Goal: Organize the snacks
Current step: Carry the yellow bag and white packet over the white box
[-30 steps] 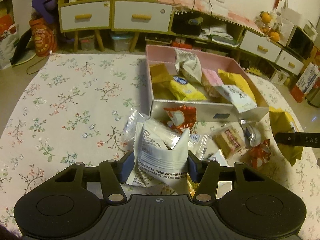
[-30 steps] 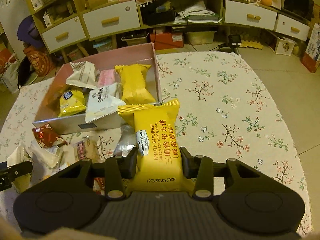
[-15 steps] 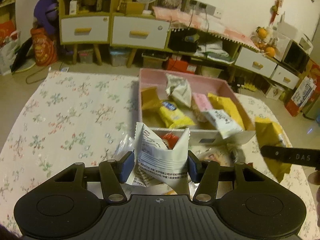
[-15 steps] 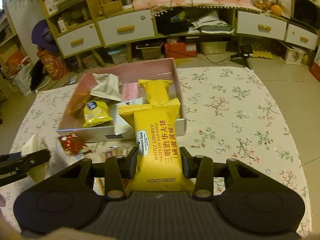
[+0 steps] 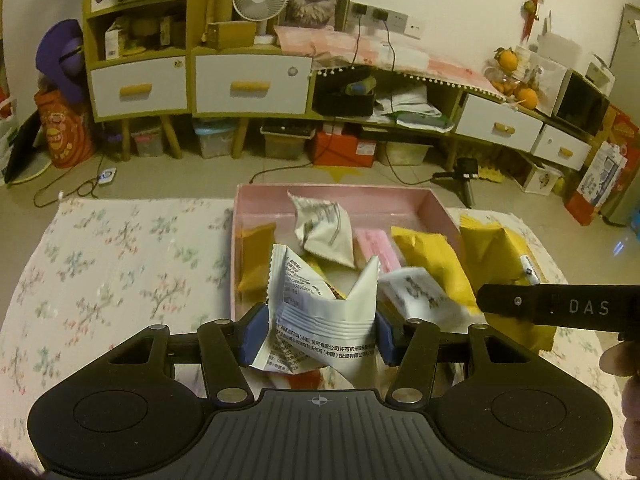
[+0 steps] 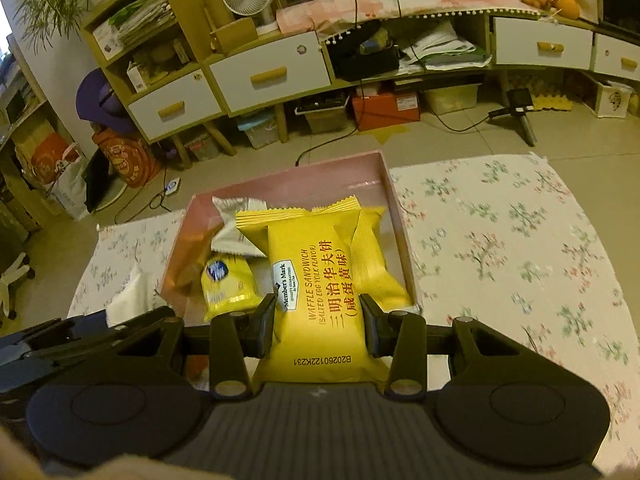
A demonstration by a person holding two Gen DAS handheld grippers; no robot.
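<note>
1. The left gripper (image 5: pixel 318 334) is clamped part-way closed on a crumpled white snack packet (image 5: pixel 320 316), pads pressing its sides; the packet hangs over the near edge of the pink box (image 5: pixel 344 194)
2. The right gripper (image 6: pixel 318 330) is likewise part-closed, gripping a yellow waffle sandwich pack (image 6: pixel 316 280) across its lower half, above the box's right side
3. Both packets look light and soft: thin film that crinkles and yields under the pads. The white one is already folded and probably slippery; the yellow pack seems puffed with air, its contents likely crushable
4. Holding across the body's width, as now, looks safer than pinching a sealed edge
5. The box already holds several snacks; free space seems limited, so the release spot needs choosing
</note>
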